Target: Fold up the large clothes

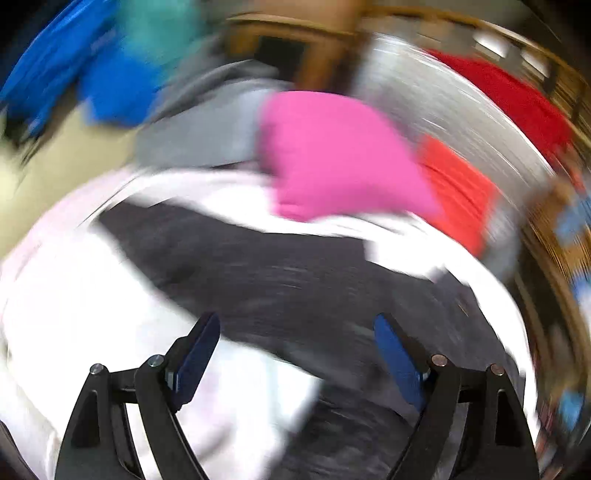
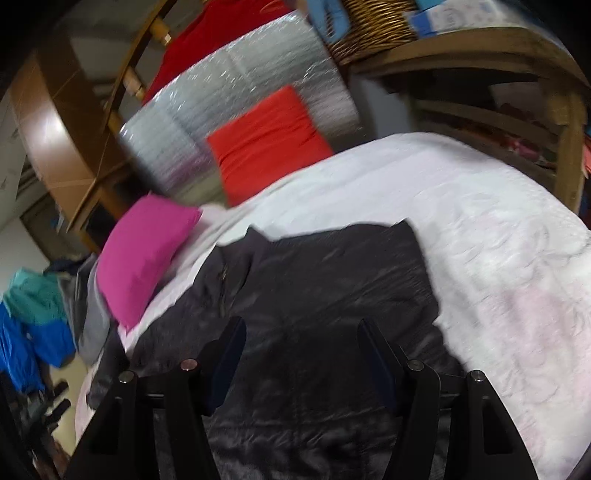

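A dark grey shiny garment point(image 2: 325, 295) lies spread on a white quilted bedcover point(image 2: 480, 229). It also shows, blurred by motion, in the left wrist view point(image 1: 266, 273). My left gripper point(image 1: 297, 325) is open and empty, above the garment near its edge with the white cover point(image 1: 74, 302). My right gripper point(image 2: 301, 328) is open and empty, directly over the middle of the garment.
A pink folded cloth point(image 2: 144, 254) and an orange-red one point(image 2: 266, 144) lie at the head of the bed against a silver foil panel point(image 2: 236, 85). Grey, teal and blue clothes point(image 2: 40, 325) pile at the left. A wooden shelf point(image 2: 480, 48) holds a wicker basket point(image 2: 373, 29).
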